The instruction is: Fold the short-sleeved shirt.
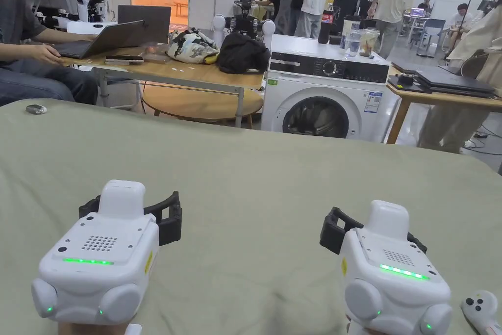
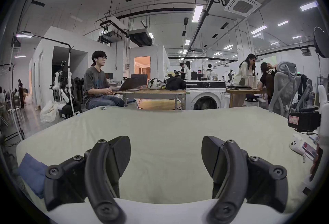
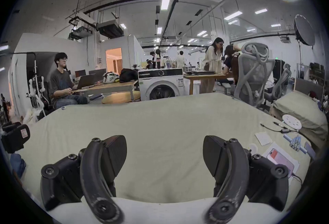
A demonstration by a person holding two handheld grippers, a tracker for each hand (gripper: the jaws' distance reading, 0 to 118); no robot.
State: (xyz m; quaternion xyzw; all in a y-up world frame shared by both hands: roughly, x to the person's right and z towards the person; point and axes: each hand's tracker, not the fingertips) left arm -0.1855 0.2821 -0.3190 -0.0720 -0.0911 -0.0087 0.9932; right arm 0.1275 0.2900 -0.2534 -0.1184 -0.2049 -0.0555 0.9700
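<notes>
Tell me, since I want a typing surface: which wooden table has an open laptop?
The left wooden table, with an open laptop; the right wooden table holds closed ones.

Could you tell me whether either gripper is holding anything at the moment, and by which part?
Nothing is held: the left gripper and right gripper are both open over the green sheet.

A pale green cloth-covered table [image 1: 255,164] spreads across the foreground. Beyond it stands a white front-loading washing machine [image 1: 321,93] between two wooden desks. On the left wooden desk [image 1: 196,75] lie an open grey laptop [image 1: 110,39], a patterned bag [image 1: 191,46] and a black bundle [image 1: 242,54]. A small grey object [image 1: 36,109] rests near the table's far left edge.
</notes>
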